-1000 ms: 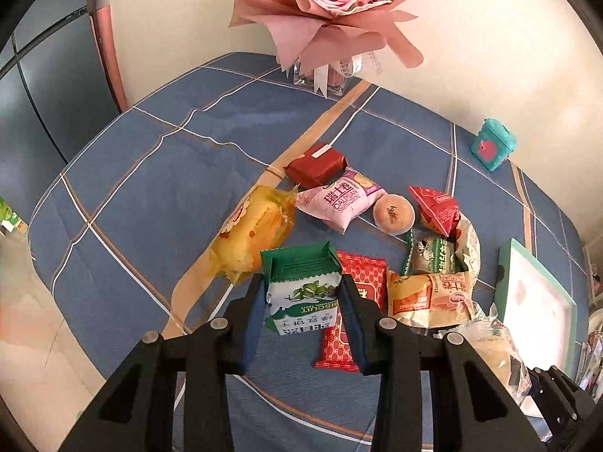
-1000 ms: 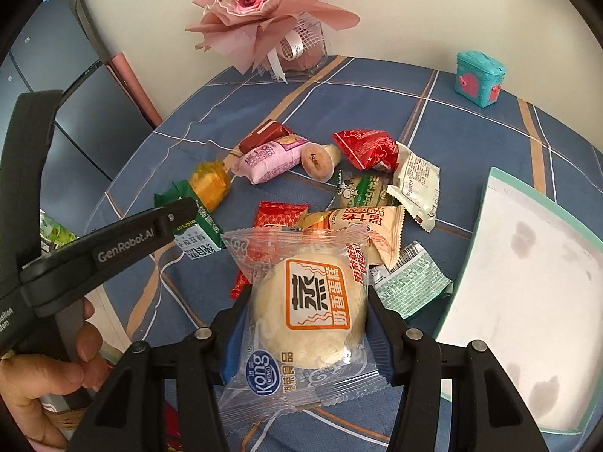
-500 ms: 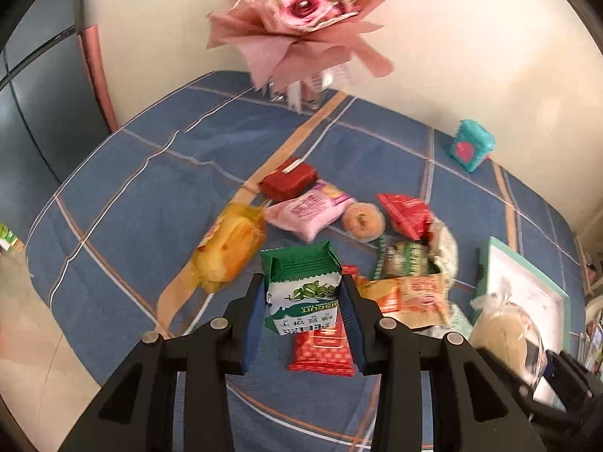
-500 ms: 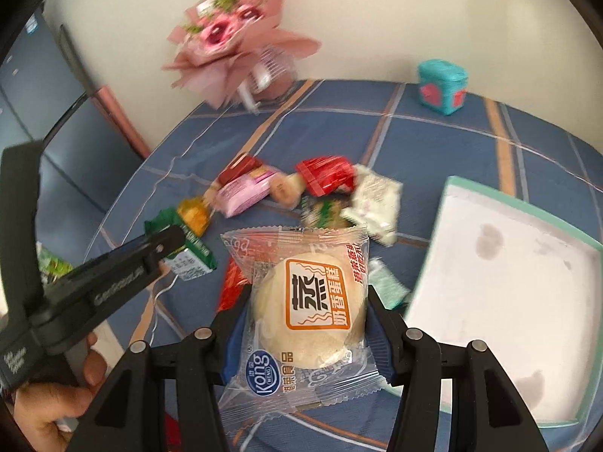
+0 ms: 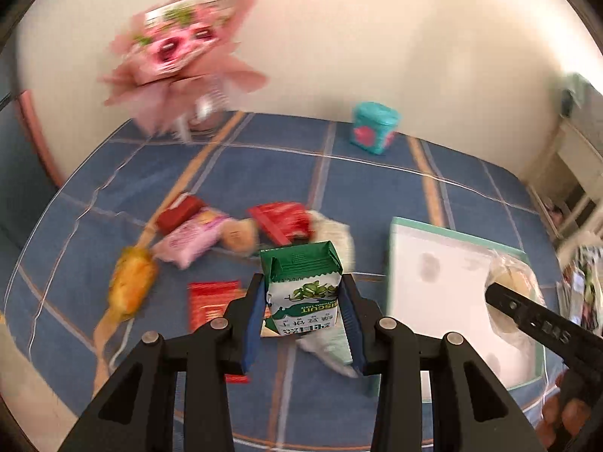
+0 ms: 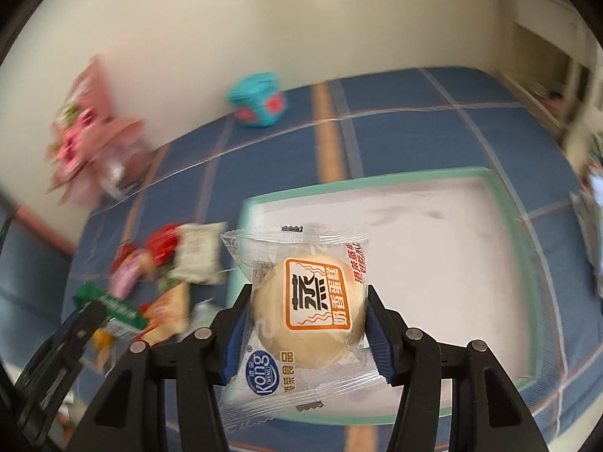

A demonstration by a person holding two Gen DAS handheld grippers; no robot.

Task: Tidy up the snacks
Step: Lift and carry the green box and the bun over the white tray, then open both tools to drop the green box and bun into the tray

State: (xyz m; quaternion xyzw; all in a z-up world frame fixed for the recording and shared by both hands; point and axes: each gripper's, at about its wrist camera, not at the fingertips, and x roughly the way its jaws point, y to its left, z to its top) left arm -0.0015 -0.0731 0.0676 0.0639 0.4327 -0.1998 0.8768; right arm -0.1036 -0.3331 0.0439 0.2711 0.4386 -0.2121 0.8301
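- Green-white biscuit pack (image 5: 303, 293), centre of left wrist view, upright, clamped between blue pads of left gripper (image 5: 304, 314); jaws narrow, pressing both sides. Pack held above the tablecloth, just left of tray's near-left corner.
- Wrapped steamed cake (image 6: 309, 310), clear wrapper w/ orange label, centre of right wrist view, pinched at both sides by right gripper (image 6: 309, 324); jaws mid-wide on the bun. Cake sits over the tray's left part in frame.
- Same cake also seen right edge of left view (image 5: 508, 282), black finger of right gripper (image 5: 527, 312) across it, over tray.
- Tray (image 6: 486, 177): white inside, mint-green rim, a few grey smudges, nothing lying in it; fills centre-right of right view. In left view (image 5: 452, 235) it's right of centre.
- Loose snack pile left of tray: pink packet (image 5: 188, 241), dark red bar (image 5: 177, 213), red packet (image 5: 282, 220), round bun (image 5: 239, 231), yellow-orange pack (image 5: 130, 288), flat red pack (image 5: 211, 303), white pack (image 5: 335, 233). All blurred.
- Right view: pile at mid-left, red packet (image 6: 162, 243) beside white pack (image 6: 198, 250); left gripper's black finger (image 6: 64, 342) lower left w/ the green pack.
- Blue plaid tablecloth (image 5: 264, 173) under everything.
- Teal box w/ pink heart (image 5: 373, 128) far side of table, well apart from snacks.
- Pink bouquet (image 5: 181, 56) upper left, blurred, against cream wall.
- Person's fingers (image 5: 561, 414) lower right corner of left view.
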